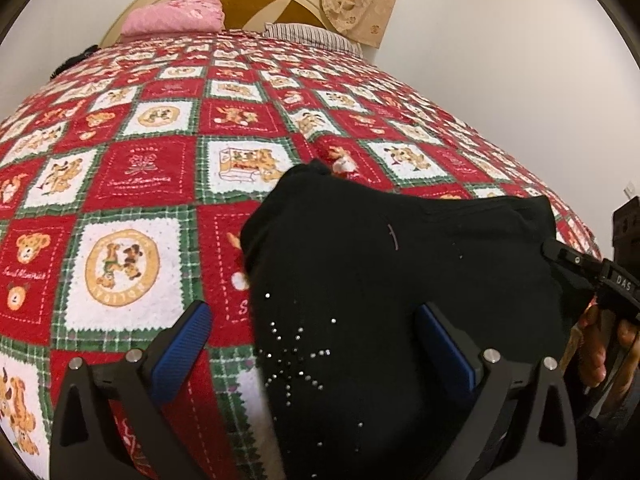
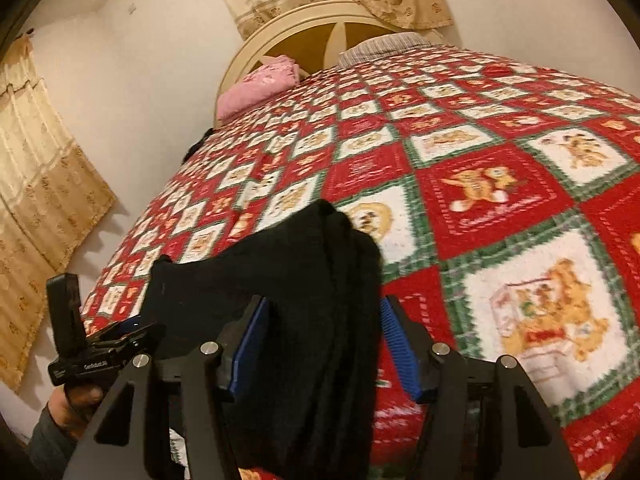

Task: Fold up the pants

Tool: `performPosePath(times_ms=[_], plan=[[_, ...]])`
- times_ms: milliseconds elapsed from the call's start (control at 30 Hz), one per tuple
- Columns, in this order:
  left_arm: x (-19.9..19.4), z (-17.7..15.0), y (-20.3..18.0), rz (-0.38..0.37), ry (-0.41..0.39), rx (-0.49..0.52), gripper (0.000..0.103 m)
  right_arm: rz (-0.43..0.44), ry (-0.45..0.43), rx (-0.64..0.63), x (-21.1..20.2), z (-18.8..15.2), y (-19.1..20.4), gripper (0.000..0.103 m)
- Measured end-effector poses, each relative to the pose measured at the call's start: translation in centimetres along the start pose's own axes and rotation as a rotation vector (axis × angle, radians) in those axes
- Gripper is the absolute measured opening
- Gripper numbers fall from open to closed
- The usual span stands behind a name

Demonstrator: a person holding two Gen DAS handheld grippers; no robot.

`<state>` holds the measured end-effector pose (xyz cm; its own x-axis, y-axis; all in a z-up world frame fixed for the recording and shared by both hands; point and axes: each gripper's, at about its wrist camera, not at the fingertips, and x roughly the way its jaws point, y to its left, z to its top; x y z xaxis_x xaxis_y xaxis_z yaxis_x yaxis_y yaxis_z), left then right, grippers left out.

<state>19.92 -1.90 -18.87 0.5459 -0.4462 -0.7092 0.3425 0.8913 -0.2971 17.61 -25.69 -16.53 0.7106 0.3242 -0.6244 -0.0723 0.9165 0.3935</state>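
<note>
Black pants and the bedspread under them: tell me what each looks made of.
Black pants: a soft matte fabric, possibly knit, draping in limp folds; small shiny studs like rhinestones form a starburst. Bedspread: looks like fuzzy terry or fleece, with a nubby pile and printed bear patches in red, white and green. Exact fibre cannot be told.

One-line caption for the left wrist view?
Open left gripper straddling black pants on a red patchwork bedspread, right gripper at their far edge.
</note>
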Motion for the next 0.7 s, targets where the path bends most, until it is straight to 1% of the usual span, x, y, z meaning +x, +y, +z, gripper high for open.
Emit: performPosePath(times_ms=[67,100,133,167,233,267,333,367,400,433,533,633,700], plan=[[-0.2,0.0,0.2,-0.024,-0.009,-0.009,0.103,0.021,0.005,0.019,0.1,0.1,-0.4,0.053],[-0.3,0.0,0.3,-0.036,-0.013,-0.013,0.103,0.036,0.008,0.027,0.1,0.1,-0.6,0.047],[-0.3,0.0,0.3,-0.043,-0.018,-0.015,0.099,0.056,0.011,0.036,0.1,0.1,-0.8,0.042],[-0.4,-0.1,0.3,-0.055,-0.022,-0.015,0.096,0.083,0.015,0.050,0.0,0.1,-0.9,0.039],[-0.5,-0.1,0.4,-0.096,-0.026,-0.016,0.077,0.105,0.013,0.061,-0.2,0.0,-0.9,0.033],[-0.6,-0.1,0.5,-0.119,-0.027,-0.019,0.074,0.109,0.009,0.056,-0.4,-0.1,-0.6,0.032],[-0.6,-0.1,0.7,-0.138,-0.028,-0.028,0.063,0.110,-0.001,0.041,-0.9,-0.1,0.1,0.030],[-0.7,-0.1,1.0,-0.147,-0.030,-0.040,0.060,0.111,-0.007,0.033,-1.1,-0.1,0.4,0.029],[-0.8,-0.1,1.4,-0.170,-0.032,-0.058,0.049,0.115,-0.014,0.024,-1.5,-0.1,0.8,0.029],[-0.8,-0.1,1.7,-0.197,-0.030,-0.071,0.034,0.118,-0.020,0.016,-1.8,-0.1,1.0,0.029],[-1.2,-0.3,2.1,-0.227,-0.039,-0.096,0.024,0.132,-0.031,-0.011,-2.7,0.2,2.3,0.028],[-2.1,-0.3,2.3,-0.246,-0.060,-0.114,0.017,0.133,-0.040,-0.061,-3.5,0.6,4.1,0.028],[-3.0,-0.2,2.9,-0.277,-0.075,-0.140,0.015,0.141,-0.038,-0.095,-3.8,1.2,5.4,0.028]])
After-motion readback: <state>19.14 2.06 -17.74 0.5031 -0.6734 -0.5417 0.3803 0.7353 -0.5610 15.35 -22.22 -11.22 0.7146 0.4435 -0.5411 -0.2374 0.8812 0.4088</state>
